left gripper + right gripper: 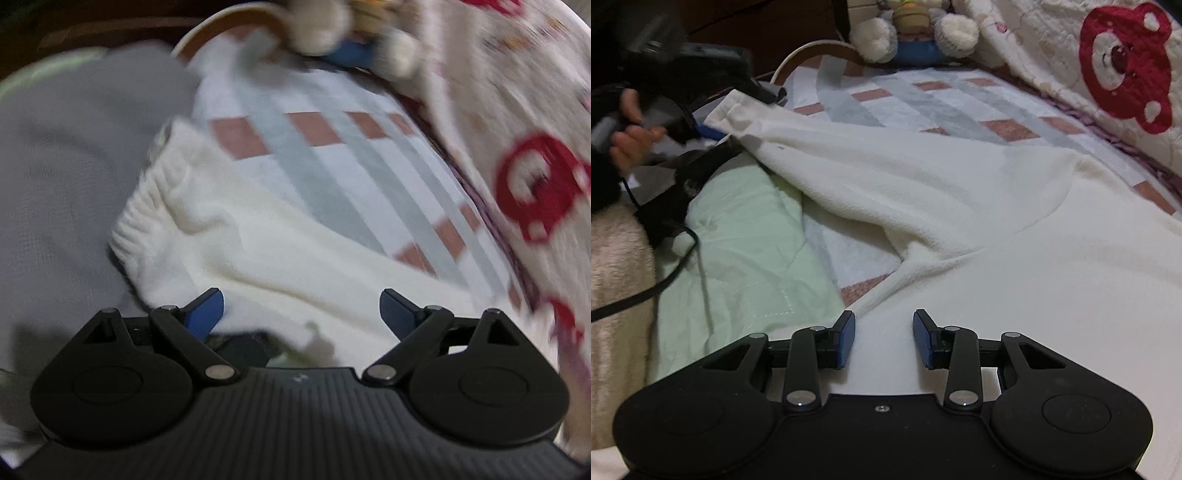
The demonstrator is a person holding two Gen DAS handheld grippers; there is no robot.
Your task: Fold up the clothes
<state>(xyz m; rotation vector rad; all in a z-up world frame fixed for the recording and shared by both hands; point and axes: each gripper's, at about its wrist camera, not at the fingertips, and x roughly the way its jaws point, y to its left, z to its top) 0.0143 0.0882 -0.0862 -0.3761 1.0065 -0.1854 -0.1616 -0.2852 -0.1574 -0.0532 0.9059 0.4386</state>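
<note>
A white fleece garment (997, 221) lies spread over the bed, one sleeve stretched toward the far left. In the left wrist view its ribbed cuff (147, 221) lies just ahead of my left gripper (303, 310), which stands wide open above the sleeve with nothing between its pads. The right wrist view shows that gripper (701, 129) in a hand (628, 140) beside the sleeve's end. My right gripper (884, 339) sits at the garment's near edge, jaws half closed with a thick fold of fleece filling the gap between the blue pads.
A checked bed sheet (923, 99) lies under the garment. A quilt with red bears (1123, 66) is bunched along the right. A plush toy (912, 29) sits at the bed's head. A pale green quilt (738, 240) and a black cable (646, 295) lie at the left.
</note>
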